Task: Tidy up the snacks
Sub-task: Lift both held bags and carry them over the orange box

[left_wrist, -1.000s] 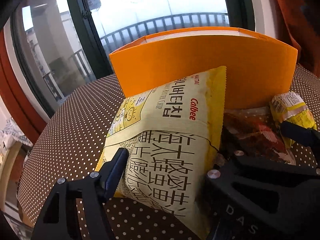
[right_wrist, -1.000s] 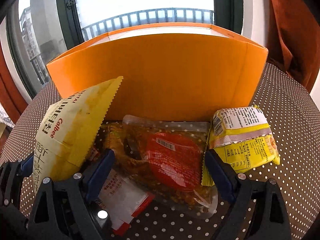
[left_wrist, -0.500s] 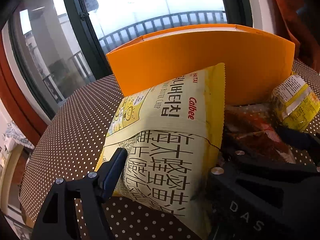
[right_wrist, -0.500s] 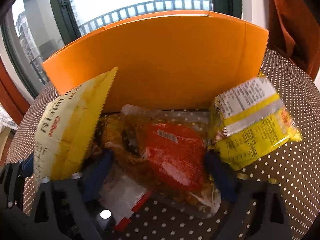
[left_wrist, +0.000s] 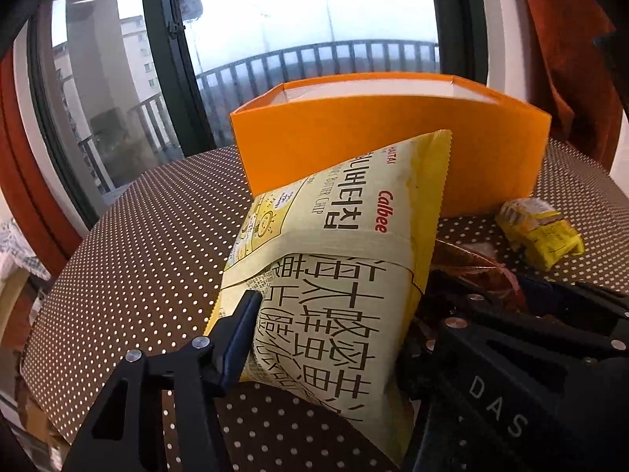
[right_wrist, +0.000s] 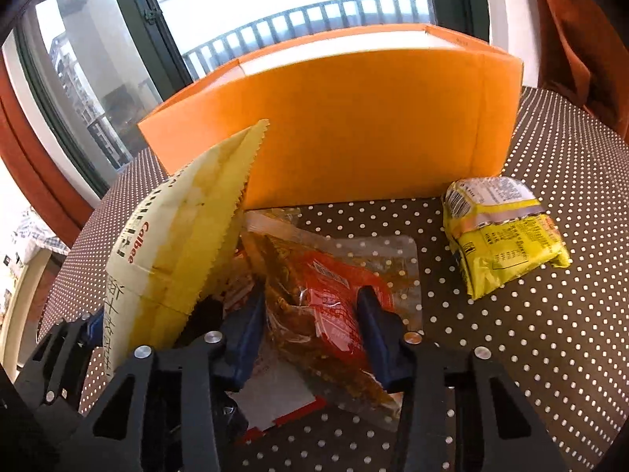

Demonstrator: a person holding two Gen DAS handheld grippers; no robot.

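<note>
Orange box (right_wrist: 354, 126), brown tablecloth (right_wrist: 550, 334) (white dots), yellow chip bag (left_wrist: 334, 275).

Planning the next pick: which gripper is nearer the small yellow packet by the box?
Right. The right gripper, shut on the red snack pouch, sits just left of the small yellow packet; the left gripper, clamping the Calbee chip bag, is farther left.

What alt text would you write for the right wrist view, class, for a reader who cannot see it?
The right gripper pinches a clear packet with a red label on a dotted table. A chip bag held by the left gripper leans at its left; a yellow packet lies right, before an orange box.
</note>
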